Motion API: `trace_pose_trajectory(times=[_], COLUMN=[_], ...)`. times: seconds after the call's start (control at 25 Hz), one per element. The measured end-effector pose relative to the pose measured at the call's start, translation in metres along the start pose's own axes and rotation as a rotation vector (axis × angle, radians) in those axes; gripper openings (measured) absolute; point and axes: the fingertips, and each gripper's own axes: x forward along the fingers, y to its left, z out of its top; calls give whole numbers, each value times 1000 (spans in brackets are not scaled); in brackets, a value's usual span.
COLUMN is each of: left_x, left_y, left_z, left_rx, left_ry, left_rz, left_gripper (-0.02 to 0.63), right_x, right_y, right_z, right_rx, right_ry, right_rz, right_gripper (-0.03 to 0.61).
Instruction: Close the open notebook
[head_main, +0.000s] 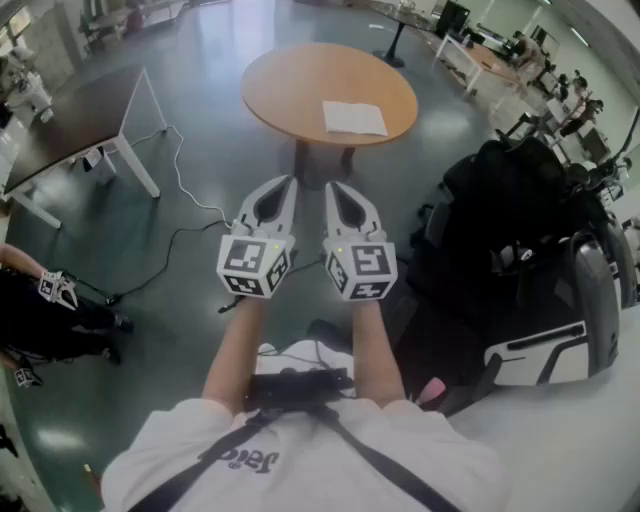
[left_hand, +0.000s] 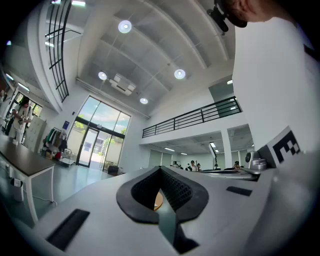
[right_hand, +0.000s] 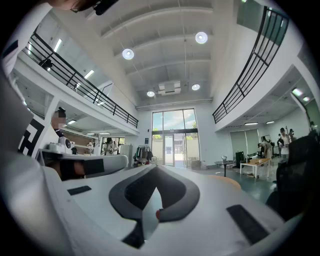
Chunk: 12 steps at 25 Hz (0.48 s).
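Note:
An open notebook (head_main: 354, 118) with white pages lies flat on the right half of a round wooden table (head_main: 290, 90), ahead of me in the head view. My left gripper (head_main: 287, 182) and right gripper (head_main: 333, 186) are held side by side at waist height, short of the table and pointing toward it. Both are shut with nothing between the jaws. In the left gripper view the left gripper (left_hand: 160, 169) shows a sliver of the wooden table (left_hand: 157, 201) through its jaw opening. The right gripper (right_hand: 156, 168) points level into the hall, with the table's edge (right_hand: 227, 181) just to its right.
A black bag and chair (head_main: 510, 220) stand close on my right, beside a white and black unit (head_main: 560, 345). A dark table on white legs (head_main: 70, 125) is at the left, with a cable (head_main: 185, 215) trailing over the floor. A person (head_main: 40, 310) stands at the left edge.

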Motion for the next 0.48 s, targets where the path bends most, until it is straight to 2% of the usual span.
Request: trace_pose_trajectory(times=[0.28,0.48], left_x=[0,33], left_y=[6,9], left_z=[-13,-32], left_rx=[-17,-20], left_ry=[24,44], left_rz=[5,26], left_gripper=[14,14], right_x=[4,23], right_y=[3,-26], right_z=[-12,-26], right_rx=[28,112], right_ry=[7,4], right_rz=[8,31], right_gripper=[18,18])
